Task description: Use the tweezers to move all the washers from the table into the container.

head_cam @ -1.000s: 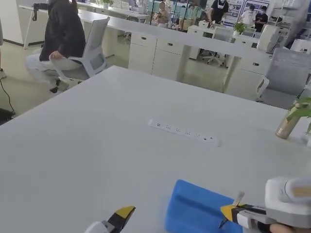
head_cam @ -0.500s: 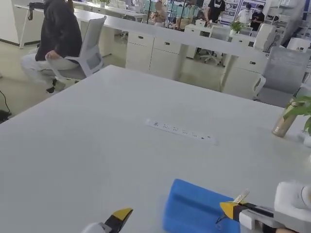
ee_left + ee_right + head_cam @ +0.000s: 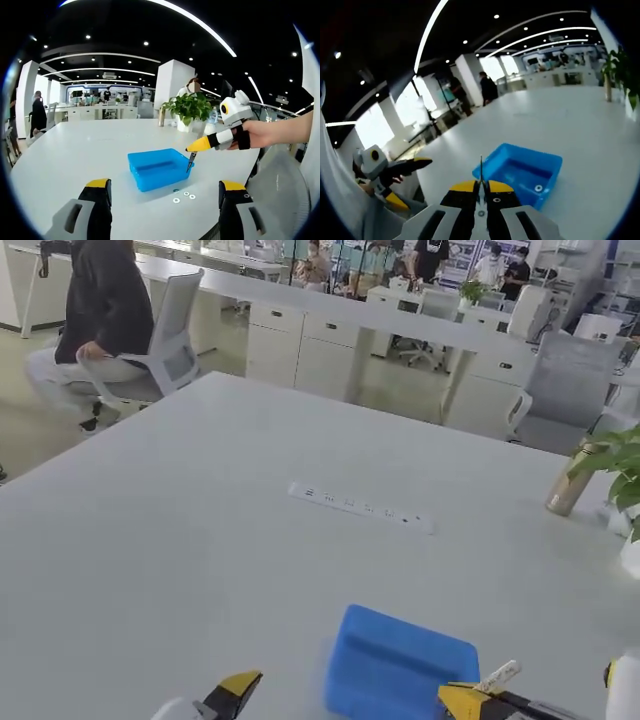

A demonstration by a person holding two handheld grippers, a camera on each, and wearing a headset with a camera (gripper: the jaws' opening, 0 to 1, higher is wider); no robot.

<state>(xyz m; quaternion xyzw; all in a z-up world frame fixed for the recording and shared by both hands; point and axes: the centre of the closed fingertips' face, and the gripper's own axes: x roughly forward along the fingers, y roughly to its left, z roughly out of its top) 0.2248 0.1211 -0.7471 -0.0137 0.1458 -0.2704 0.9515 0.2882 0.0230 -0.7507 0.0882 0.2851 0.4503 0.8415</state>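
A blue container [image 3: 159,168] stands on the white table [image 3: 75,150]. Several small washers [image 3: 176,200] lie on the table just in front of it, and one washer [image 3: 538,188] lies inside the container [image 3: 520,172]. My right gripper [image 3: 481,186] is shut on thin tweezers [image 3: 481,170]. In the left gripper view the right gripper [image 3: 202,144] hangs by the container's right corner, and the tweezers [image 3: 190,161] point down above the washers. My left gripper [image 3: 165,189] is open and holds nothing, short of the washers. The head view has the container [image 3: 400,665], the right gripper [image 3: 462,700] and the left gripper [image 3: 238,686].
A white power strip [image 3: 360,506] lies mid-table. A bottle [image 3: 566,488] and a potted plant [image 3: 618,465] stand at the table's right side. A person sits on an office chair [image 3: 160,350] beyond the far left corner. Desks and cabinets line the back.
The head camera has drifted, so the scene sits slightly lower and further left. The right gripper with the tweezers has sunk toward the bottom right of the view. The left gripper has barely moved.
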